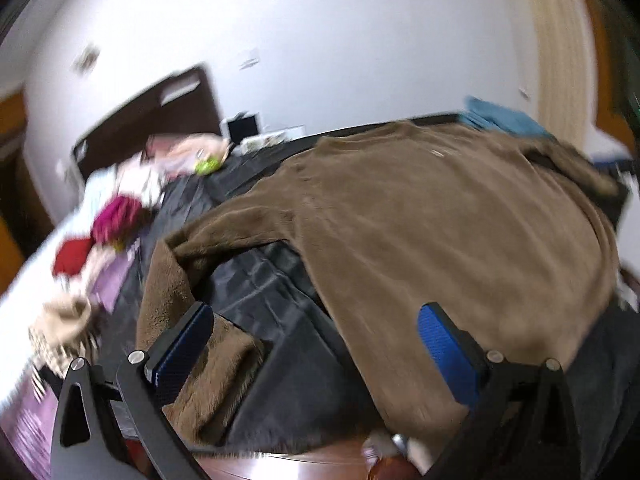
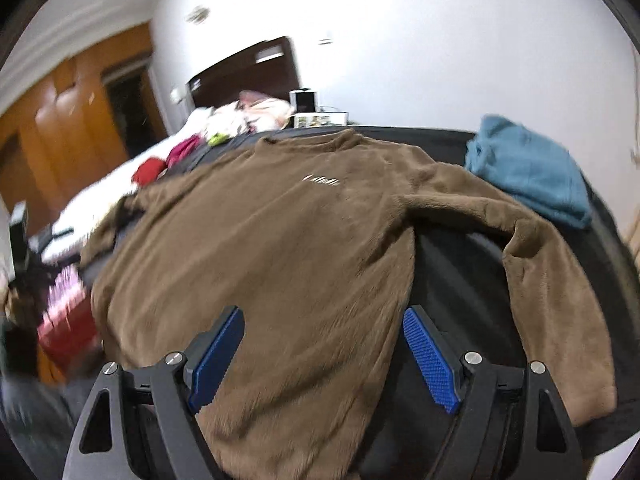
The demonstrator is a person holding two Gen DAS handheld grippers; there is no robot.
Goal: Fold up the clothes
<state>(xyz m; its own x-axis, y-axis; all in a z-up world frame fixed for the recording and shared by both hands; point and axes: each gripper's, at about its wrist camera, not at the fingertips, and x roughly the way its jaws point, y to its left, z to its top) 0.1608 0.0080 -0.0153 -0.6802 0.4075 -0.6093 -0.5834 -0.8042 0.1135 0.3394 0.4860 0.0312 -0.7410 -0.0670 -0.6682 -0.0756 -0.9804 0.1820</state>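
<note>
At 6 o'clock, right gripper (image 2: 322, 354) jaws apart over brown fleece sweatshirt (image 2: 280, 240) hem, gripping nothing; left gripper (image 1: 320, 356) apart too. Sweatshirt lies flat on black sheet (image 1: 256, 280), collar at 12. Grab sleeve (image 2: 560, 300) at 3 o'clock next, fold inward, avoiding teal garment (image 2: 528, 168).

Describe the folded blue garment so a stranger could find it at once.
Start at the black sheet covering the bed. A brown fleece sweater lies spread flat across it. Past that sweater's sleeve, at the sheet's far corner, sits the blue garment: the only teal piece, folded into a compact stack.
</note>
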